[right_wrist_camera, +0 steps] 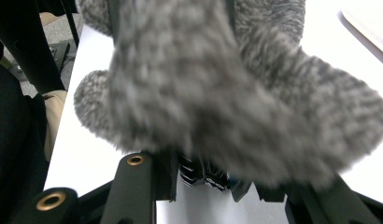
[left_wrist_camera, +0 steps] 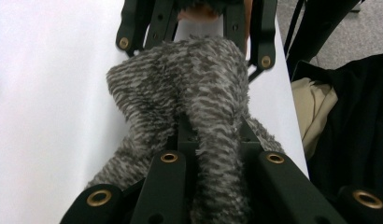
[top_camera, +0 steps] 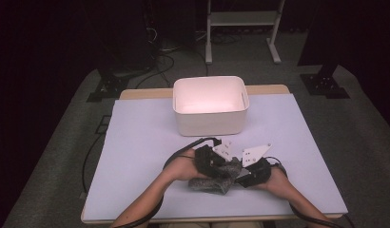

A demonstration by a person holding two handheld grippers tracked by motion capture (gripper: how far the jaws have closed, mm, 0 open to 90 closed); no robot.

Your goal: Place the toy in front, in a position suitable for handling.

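A fuzzy grey sock (top_camera: 216, 182) is bunched between my two grippers, low over the white table sheet (top_camera: 136, 156) near its front edge. My left gripper (top_camera: 225, 169) comes in from the left and is shut on the sock (left_wrist_camera: 189, 84), which is pinched into a narrow fold between its jaws (left_wrist_camera: 216, 140). From the right, my right gripper (top_camera: 237, 178) meets it. The sock (right_wrist_camera: 227, 93) drapes over that gripper's jaws (right_wrist_camera: 203, 173) and hides their tips, which look closed on the fabric. The person's hands hold both tools close together.
A white empty bin (top_camera: 209, 122) stands behind the grippers at the table's middle back. Cables (top_camera: 91, 156) hang off the left edge. A white stand (top_camera: 240, 28) is on the floor beyond. Dark and beige cloth (left_wrist_camera: 320, 116) lies past the near table edge.
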